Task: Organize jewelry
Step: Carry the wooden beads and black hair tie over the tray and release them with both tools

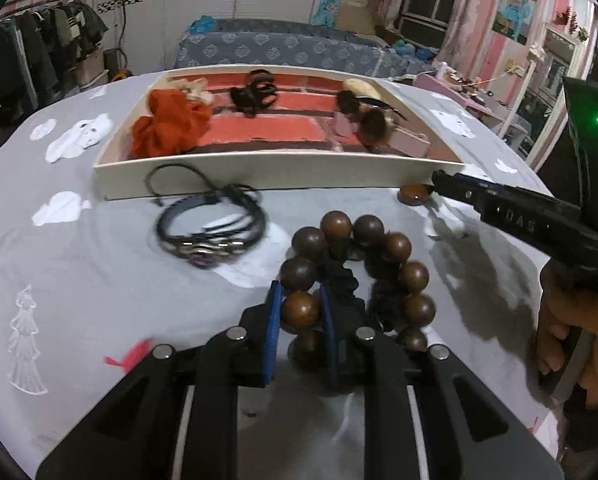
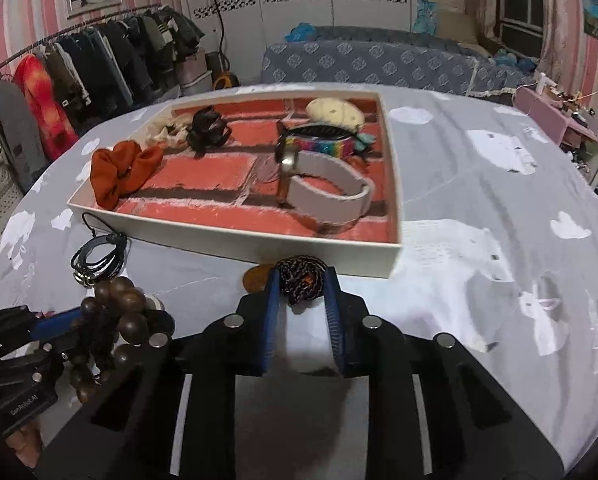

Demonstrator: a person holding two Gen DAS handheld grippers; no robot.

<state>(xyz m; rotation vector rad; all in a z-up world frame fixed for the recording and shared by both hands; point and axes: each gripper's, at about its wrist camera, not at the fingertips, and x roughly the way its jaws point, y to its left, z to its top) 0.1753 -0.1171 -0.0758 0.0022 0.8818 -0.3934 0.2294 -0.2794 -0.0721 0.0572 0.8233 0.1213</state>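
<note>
The left hand-held gripper (image 1: 301,314) pinches one bead of the brown bead bracelet (image 1: 359,276) on the counter (image 1: 99,280). The right hand-held gripper (image 2: 302,292) squeezes a dark braided cord (image 2: 302,280) near the white tray (image 2: 259,240). Round beads are slippery, so the bracelet could slip out when lifted.

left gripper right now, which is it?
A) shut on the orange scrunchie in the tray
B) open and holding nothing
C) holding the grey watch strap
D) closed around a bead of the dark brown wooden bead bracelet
D: in the left wrist view the left gripper has its blue-padded fingers either side of one bead of the dark brown wooden bead bracelet, in front of the white cardboard tray.
</note>
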